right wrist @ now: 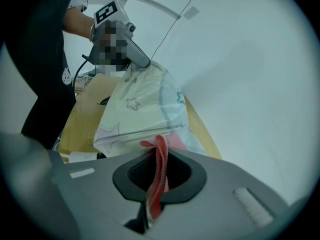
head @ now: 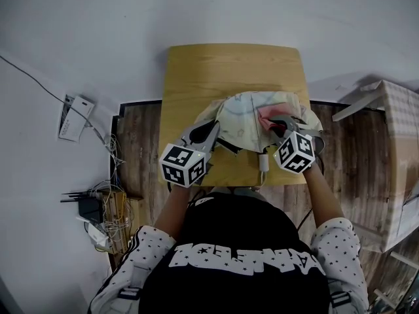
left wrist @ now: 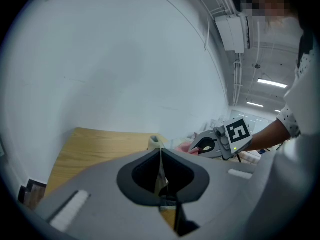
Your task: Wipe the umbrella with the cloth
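Observation:
A pale umbrella with star prints lies partly open on the near half of the wooden table. Its white handle points toward the person. My left gripper is shut on the canopy's left edge, and a thin fold of fabric shows between its jaws. In the right gripper view the left gripper holds the canopy raised like a tent. My right gripper is shut on a pink-red cloth, which rests against the canopy's right side.
The far half of the table is bare wood. A white wall runs behind it. A power strip and a tangle of cables with a router lie on the floor at left. A cardboard box stands at right.

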Available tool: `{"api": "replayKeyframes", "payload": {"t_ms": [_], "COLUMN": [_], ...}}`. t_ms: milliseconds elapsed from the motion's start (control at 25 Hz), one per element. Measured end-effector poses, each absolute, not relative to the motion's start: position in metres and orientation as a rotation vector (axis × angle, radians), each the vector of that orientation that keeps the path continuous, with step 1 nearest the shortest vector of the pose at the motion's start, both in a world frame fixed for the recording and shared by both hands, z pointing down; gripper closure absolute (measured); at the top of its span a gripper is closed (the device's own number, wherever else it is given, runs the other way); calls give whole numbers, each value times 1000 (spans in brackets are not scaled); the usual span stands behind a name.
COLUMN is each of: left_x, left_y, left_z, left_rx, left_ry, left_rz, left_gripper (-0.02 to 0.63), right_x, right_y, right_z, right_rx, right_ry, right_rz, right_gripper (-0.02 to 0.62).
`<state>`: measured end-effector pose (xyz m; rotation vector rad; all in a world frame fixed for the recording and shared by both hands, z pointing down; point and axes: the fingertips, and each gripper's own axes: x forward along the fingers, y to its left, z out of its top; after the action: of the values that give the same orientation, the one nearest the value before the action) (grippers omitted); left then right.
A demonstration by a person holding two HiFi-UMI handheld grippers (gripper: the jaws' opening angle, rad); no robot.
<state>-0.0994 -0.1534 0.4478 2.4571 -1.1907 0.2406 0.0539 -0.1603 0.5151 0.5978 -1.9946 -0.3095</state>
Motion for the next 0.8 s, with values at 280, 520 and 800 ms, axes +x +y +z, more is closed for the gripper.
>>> {"api": "replayKeyframes", "payload": {"t_ms": [280,520,800], "left_x": [-100,-98,-97], "left_y": [-149,-146,-152], "left_z": [446,447,442], "left_rx": [2458,2451,2473], "left_ry": [-1188,-1173,-1187], "left_rz": [235,239,238], "left_gripper": [598,598,598], "right_x": [53,56,52], "right_y": [-147,-134,-137], "right_z": [516,521,514], "right_rx": [610,608,600], "right_ry": [-2010,-2018,-2044], "right_rz": [-290,-248,-254], "right_gripper": [572,572,572]}}
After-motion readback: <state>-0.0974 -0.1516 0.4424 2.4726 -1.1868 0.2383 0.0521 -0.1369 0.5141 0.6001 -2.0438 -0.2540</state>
